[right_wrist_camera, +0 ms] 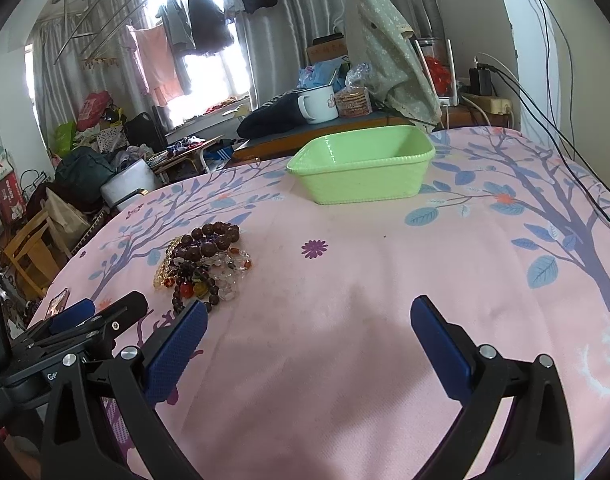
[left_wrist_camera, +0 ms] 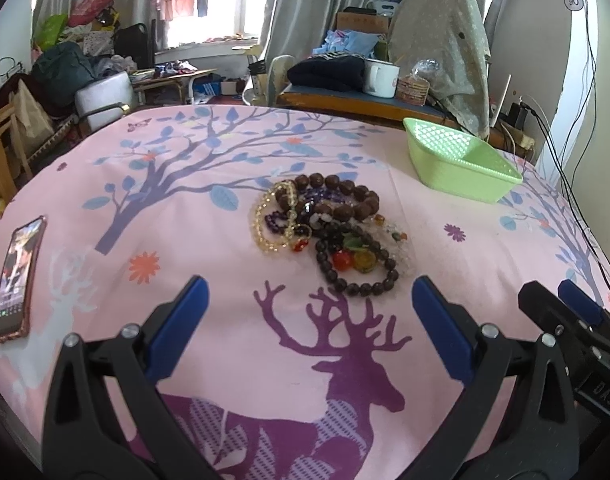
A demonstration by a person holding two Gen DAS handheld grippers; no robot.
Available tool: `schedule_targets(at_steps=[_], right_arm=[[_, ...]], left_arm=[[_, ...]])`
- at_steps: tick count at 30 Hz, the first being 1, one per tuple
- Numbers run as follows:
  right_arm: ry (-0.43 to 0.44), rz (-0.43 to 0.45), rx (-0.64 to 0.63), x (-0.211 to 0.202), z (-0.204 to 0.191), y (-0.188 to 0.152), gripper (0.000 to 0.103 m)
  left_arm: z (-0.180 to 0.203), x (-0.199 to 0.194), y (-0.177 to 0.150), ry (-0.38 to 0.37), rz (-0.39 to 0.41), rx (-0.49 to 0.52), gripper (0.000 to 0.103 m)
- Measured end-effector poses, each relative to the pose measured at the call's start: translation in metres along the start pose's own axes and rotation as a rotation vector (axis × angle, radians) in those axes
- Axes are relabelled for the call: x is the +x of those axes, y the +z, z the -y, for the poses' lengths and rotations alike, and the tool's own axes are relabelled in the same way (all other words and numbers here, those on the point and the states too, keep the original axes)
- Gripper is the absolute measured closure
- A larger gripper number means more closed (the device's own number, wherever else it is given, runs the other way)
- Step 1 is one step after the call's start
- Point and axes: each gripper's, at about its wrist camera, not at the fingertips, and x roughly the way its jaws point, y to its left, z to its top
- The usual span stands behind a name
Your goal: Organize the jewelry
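Left wrist cam sits low over the near edge of the bed point(left_wrist_camera: 225, 200), looking forward across the pink sheet toward the far edge and the window. The left tongs point(left_wrist_camera: 309, 304) frame the bottom of the view, with the bead pile point(left_wrist_camera: 325, 228) close ahead, dead centre. Right wrist cam is equally low at the near edge but further right, angled slightly left toward the same window. The right tongs point(right_wrist_camera: 309, 320) frame its bottom; the green basket point(right_wrist_camera: 361, 168) is ahead near the far edge.

Shared: bead pile, basket, phone point(left_wrist_camera: 17, 276), far desk with mug point(right_wrist_camera: 317, 102). Each cam catches the other tongs at its side edge.
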Motion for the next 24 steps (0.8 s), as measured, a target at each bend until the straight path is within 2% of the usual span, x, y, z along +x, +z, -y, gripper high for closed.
schedule_targets(at_steps=[9, 20, 24], right_arm=[[0.004, 0.01, 0.007, -0.001, 0.003, 0.0, 0.026], [0.005, 0.016, 0.008, -0.001, 0.003, 0.0, 0.026], [0.003, 0.027, -0.006, -0.004, 0.001, 0.002, 0.026]], left_arm=[[-0.004, -0.003, 0.002, -0.019, 0.023, -0.027, 0.005], [-0.012, 0.001, 0.002, 0.022, 0.015, -0.053, 0.005], [-0.027, 0.008, 0.008, 0.03, -0.016, -0.074, 0.005]])
